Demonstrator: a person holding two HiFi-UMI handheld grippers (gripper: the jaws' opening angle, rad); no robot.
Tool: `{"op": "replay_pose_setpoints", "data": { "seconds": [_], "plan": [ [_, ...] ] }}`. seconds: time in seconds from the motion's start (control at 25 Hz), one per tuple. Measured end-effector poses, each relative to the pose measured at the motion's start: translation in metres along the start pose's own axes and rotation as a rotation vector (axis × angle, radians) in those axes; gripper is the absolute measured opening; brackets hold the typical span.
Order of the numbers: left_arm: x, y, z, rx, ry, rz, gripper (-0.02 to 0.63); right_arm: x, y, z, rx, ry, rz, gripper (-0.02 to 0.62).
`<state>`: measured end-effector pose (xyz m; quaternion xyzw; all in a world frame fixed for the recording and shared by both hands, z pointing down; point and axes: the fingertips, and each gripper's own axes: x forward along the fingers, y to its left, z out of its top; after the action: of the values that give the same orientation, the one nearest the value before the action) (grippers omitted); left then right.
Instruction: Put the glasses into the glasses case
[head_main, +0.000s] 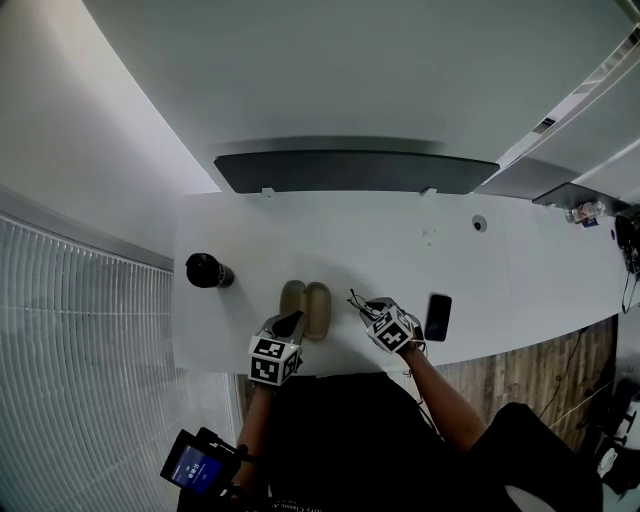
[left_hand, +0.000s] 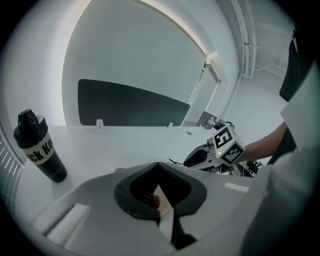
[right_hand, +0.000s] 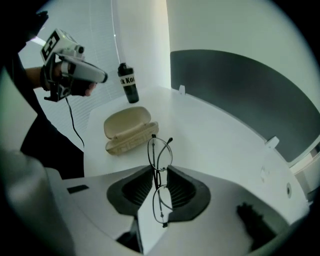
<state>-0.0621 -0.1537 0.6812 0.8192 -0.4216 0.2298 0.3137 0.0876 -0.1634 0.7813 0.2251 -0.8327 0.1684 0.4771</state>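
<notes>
Right fingers (right_hand: 134, 189): clamped on the glasses (right_hand: 160, 154) right at the bridge. It's a thin wire pinch, with one lens poking out past the tips and the other hanging back inside the right gripper (right_hand: 159, 172).
Left fingers (left_hand: 142, 190): tips pressed together, nothing gripped that I can see. A tan sliver shows through the slit behind them, probably the case below, but I can't say for sure.
Left gripper (head_main: 292, 322): sitting at the near left end of the case. Whether it touches, I cannot tell.
Glasses case (head_main: 306, 308): open on the desk (head_main: 400, 240), lid laid back, hollow facing up, nothing inside yet.
Glasses, where: held edge-on just to the right of the glasses case, and by the look of it lifted off the desk.
Step in hand: my read is the carry across, then the lowering into the open half.
Doing it well: line the frame up with the long axis of the glasses case and tip the lenses flat. Come in low over the hollow, not the lid, and let go only once the frame rests inside.
Watch out: one temple tip seems to stick out and could snag the rim. Squeezing hard on that wire could twist it.
Left's job: steady the glasses case so it doesn't skate.
Bystanders: bottle (head_main: 208, 271) and phone (head_main: 438, 316), both well apart from the action.
</notes>
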Motion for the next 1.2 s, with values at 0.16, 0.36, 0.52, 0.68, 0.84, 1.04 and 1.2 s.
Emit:
{"op": "replay_pose_setpoints", "data": {
  "seconds": [0.16,0.36,0.52,0.68,0.84,1.04,1.2],
  "plan": [
    [-0.002,0.002,-0.002,0.017,-0.011,0.004,0.008,-0.027,0.017,0.026,0.076,-0.114,0.043,0.094],
    [-0.009,-0.011,0.006,0.077,-0.088,-0.082,0.008,-0.062,0.045,0.062,0.099,-0.252,0.101,0.095],
    [-0.011,-0.037,0.007,0.171,-0.125,-0.194,0.008,-0.055,0.048,0.057,0.08,-0.237,0.096,0.094],
    [-0.008,-0.053,0.005,0.204,-0.1,-0.228,0.008,-0.047,0.046,0.051,0.096,-0.221,0.1,0.094],
    [-0.012,-0.048,-0.001,0.199,-0.091,-0.22,0.008,-0.048,0.049,0.058,0.098,-0.234,0.107,0.094],
    [-0.016,-0.045,-0.003,0.166,-0.109,-0.207,0.008,-0.046,0.052,0.061,0.089,-0.226,0.121,0.094],
    [-0.02,-0.042,-0.013,0.164,-0.105,-0.205,0.008,-0.044,0.051,0.075,0.394,-0.308,0.234,0.094]
  ]
}}
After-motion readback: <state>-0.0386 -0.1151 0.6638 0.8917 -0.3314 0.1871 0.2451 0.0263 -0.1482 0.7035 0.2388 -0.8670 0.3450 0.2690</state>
